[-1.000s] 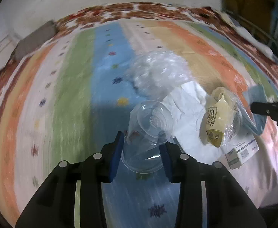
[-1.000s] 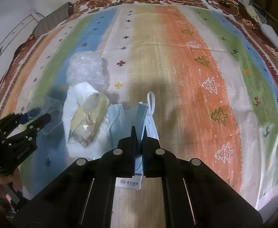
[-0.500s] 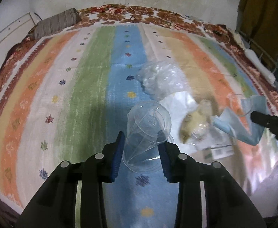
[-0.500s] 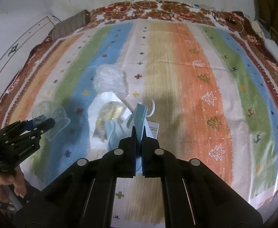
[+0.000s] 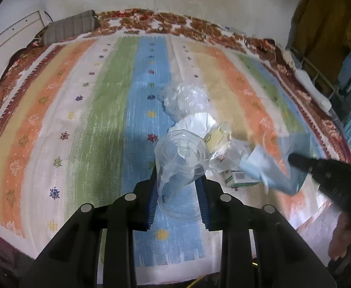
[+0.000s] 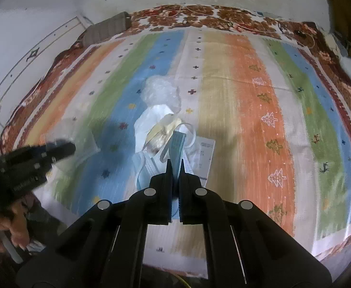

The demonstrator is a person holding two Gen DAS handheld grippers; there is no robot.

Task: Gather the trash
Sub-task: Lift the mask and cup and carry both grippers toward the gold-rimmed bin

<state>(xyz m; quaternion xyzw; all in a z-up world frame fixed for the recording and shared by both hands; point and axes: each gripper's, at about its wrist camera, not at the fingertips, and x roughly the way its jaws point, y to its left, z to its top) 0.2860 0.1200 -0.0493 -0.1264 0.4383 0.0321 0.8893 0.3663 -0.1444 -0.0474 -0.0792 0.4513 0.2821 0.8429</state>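
L gripper is closed on a clear plastic cup, pads on the sidewall nr the rim end, base pointing fwd, cup held up over the striped blanket. R gripper is pinched nearly shut on a light-blue face mask; the mask hangs as a loose fold, ear loop dangling.

Rest of the trash sits in one cluster mid-blanket: crumpled clear plastic bag, white paper sheet under it, yellowish wrapper, and a small printed box w/ paper under the mask, prob a receipt or leaflet, too blurred to read.

Handling:
- Cup: v. light, thin wall, flexes and cracks if squeezed hard; slick too. Best grip is nr the rim where it's stiffest, moderate force.
- Mask: soft, limp, no wt; grip anywhere on the folded body, not the loop, which may slip.
- Bag & wrapper: crinkly, springy; pinch a bunched ridge, not a flat face.
- Box: stiff, grab across the narrow sides.
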